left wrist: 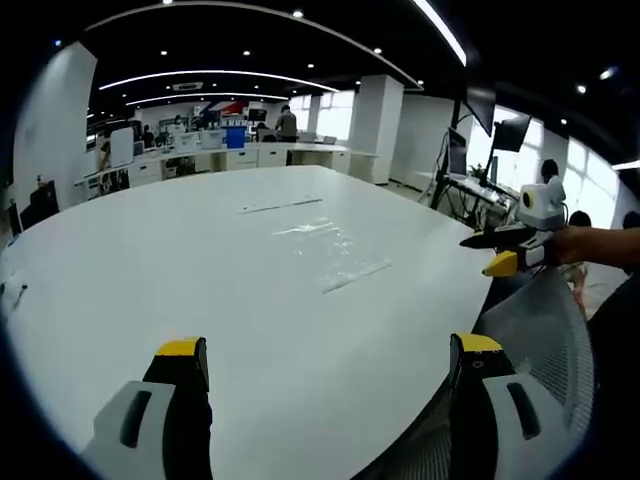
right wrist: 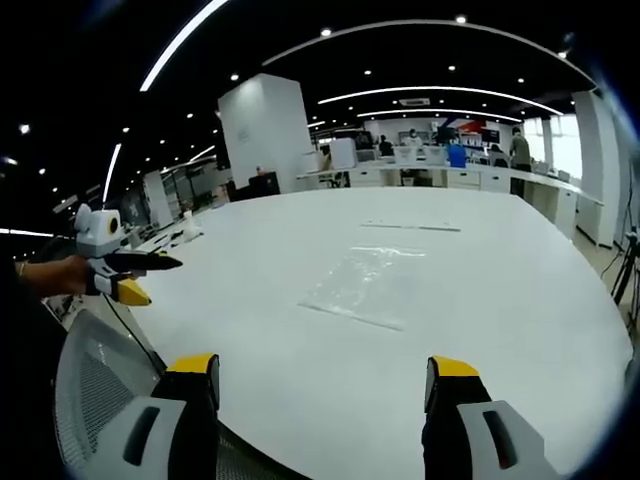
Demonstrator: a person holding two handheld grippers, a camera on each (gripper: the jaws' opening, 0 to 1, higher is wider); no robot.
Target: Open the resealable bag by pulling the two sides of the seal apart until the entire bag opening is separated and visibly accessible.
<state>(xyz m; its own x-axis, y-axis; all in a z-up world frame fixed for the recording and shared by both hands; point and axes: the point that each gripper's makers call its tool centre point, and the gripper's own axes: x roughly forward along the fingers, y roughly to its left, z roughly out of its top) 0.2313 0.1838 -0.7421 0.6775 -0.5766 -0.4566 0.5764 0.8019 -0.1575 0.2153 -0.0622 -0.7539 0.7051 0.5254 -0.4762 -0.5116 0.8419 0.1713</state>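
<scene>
White bench (left wrist: 150,290) spans the left gripper view, the clear resealable bag (left wrist: 335,250) lying flat mid-bench (hard to make out), beyond the left gripper (left wrist: 330,362) with fingers spread. Right gripper view: right gripper (right wrist: 325,378), fingers spread, bag (right wrist: 365,282) ahead, untouched.

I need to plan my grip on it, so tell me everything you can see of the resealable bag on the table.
The resealable bag is clear, thin plastic, nearly see-through against the white table. It lies flat and looks empty, with light glare and faint creases. One long edge shows as a paler strip, probably the seal; whether it is shut cannot be told. Nothing touches it: both tools are held apart from it, jaws open. A separate thin strip lies farther off on the table.
</scene>
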